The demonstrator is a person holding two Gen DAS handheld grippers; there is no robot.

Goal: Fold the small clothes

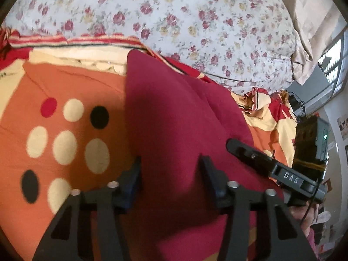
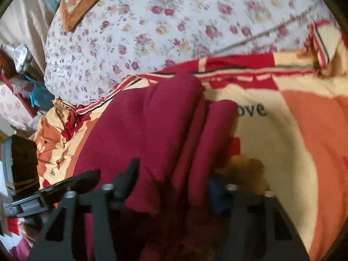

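A maroon garment (image 1: 174, 113) lies on an orange, cream and red blanket (image 1: 71, 91) spread over the bed, in front of a floral quilt (image 1: 174, 21). The left gripper (image 1: 170, 171) is positioned directly above the garment with its jaws spread wide; maroon fabric fills the gap between the fingers, and neither finger visibly grips it. The right gripper (image 2: 171, 174) is positioned over the same garment (image 2: 152, 119), which shows long lengthwise folds; its jaws are also spread, with the fabric bunched between them. The right gripper's black body (image 1: 271, 169) appears just beside the garment's edge in the left wrist view. The blanket (image 2: 271, 130) carries printed lettering and coloured dots.
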